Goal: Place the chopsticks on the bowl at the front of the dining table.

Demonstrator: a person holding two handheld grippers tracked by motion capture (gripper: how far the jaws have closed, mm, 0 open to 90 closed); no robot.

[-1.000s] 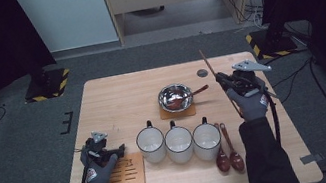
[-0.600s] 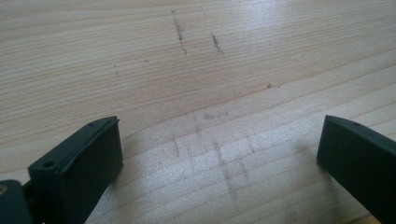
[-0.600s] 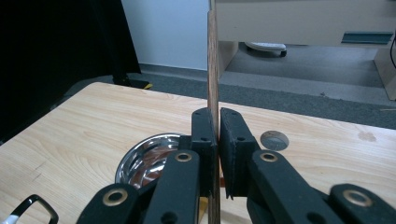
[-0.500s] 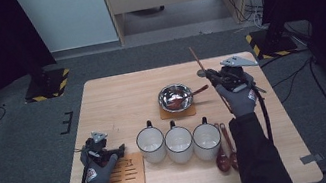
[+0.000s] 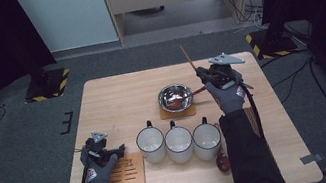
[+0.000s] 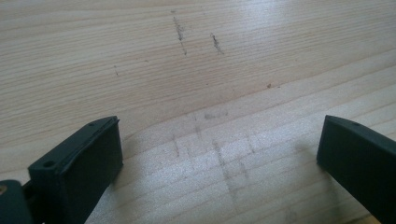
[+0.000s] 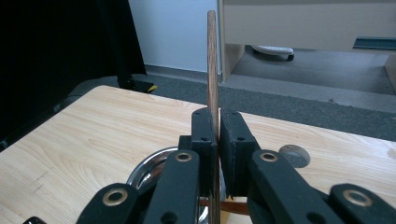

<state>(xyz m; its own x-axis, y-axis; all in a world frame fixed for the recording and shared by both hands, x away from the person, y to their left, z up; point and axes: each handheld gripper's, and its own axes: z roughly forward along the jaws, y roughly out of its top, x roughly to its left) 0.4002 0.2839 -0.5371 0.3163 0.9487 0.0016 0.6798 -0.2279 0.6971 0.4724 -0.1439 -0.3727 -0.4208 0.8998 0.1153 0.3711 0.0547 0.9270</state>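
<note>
Wooden stick (image 7: 212, 70) | clamped upright in right hand-held gripper (image 7: 218, 135) | above bowl (image 5: 174, 97)

We see a pale wood surface (image 5: 117, 99), matt, grain lines clear, a few dark scuffs in the left gripper view. Thin wooden stick (image 7: 212, 60), smooth, reddish brown. Bowl (image 5: 174, 97) at frame centre is polished metal, glossy. Three mugs (image 5: 179, 142) look like white enamel, slight sheen. Wooden trivet (image 5: 127, 175) lower left, matt. Jaws are matt black plastic. Floor (image 5: 23, 146) is grey carpet, rough.
</note>
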